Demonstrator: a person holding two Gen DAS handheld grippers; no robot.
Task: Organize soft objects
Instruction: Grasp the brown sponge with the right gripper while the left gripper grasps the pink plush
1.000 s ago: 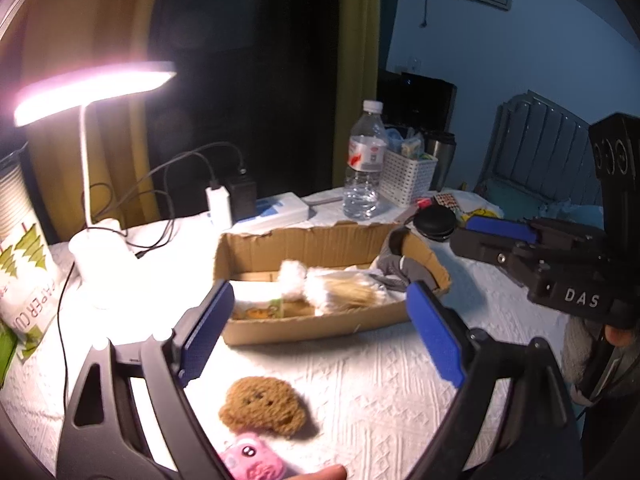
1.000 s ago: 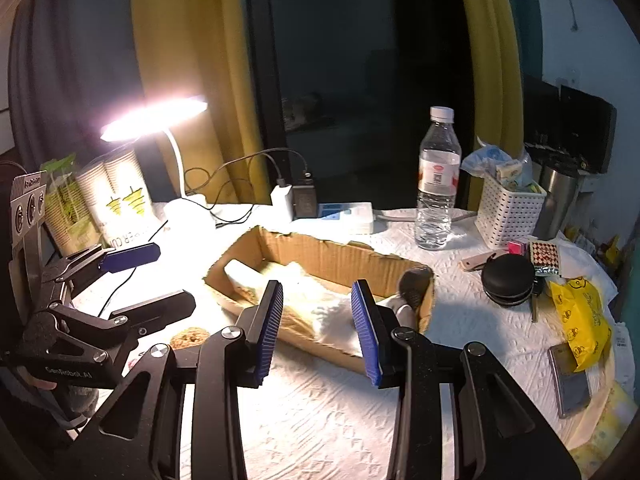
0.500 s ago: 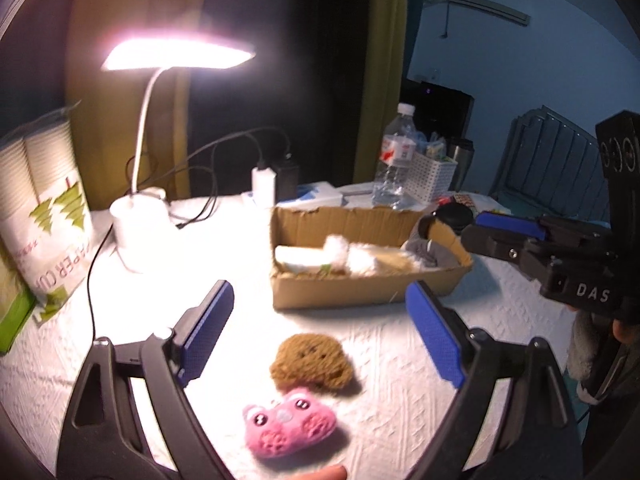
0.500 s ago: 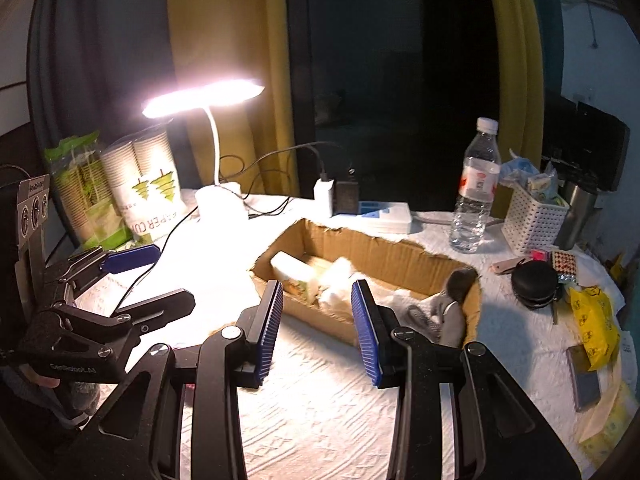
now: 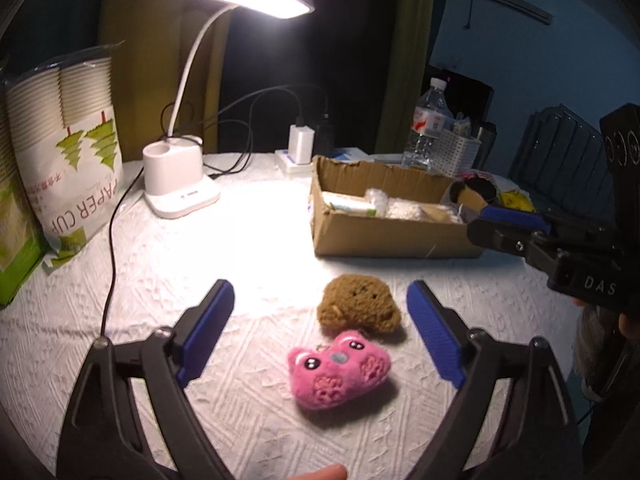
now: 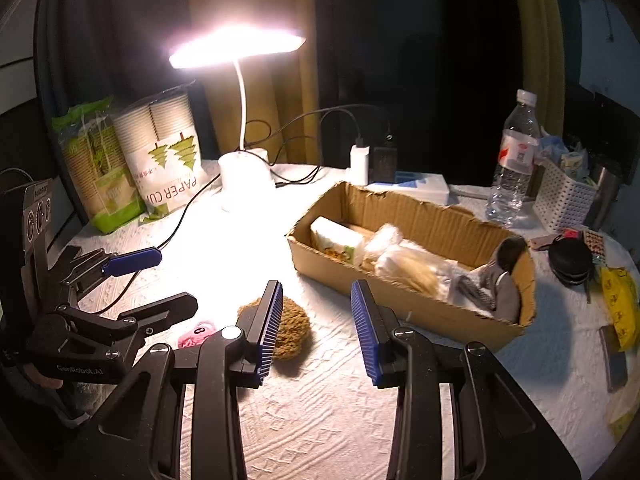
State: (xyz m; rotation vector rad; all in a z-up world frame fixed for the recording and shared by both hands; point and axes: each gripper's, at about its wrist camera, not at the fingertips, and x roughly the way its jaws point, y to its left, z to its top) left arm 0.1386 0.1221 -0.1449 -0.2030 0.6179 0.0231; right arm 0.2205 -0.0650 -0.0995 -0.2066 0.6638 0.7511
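Observation:
A pink plush toy and a brown plush toy lie side by side on the white tablecloth, in front of a cardboard box that holds several soft items. My left gripper is open and empty, its fingers on either side of the two toys and above them. In the right wrist view the brown toy sits partly behind my left finger, the pink toy is mostly hidden, and the box lies ahead to the right. My right gripper is open and empty.
A lit desk lamp stands at the back with cables trailing across the cloth. Paper cup packs stand at the left. A water bottle, a white basket, a black case and a yellow packet are at the right.
Both grippers have swung left and pulled back from the box. The brown and pink toys have come fully into the left wrist view, between the left fingers. Both grippers stay open.

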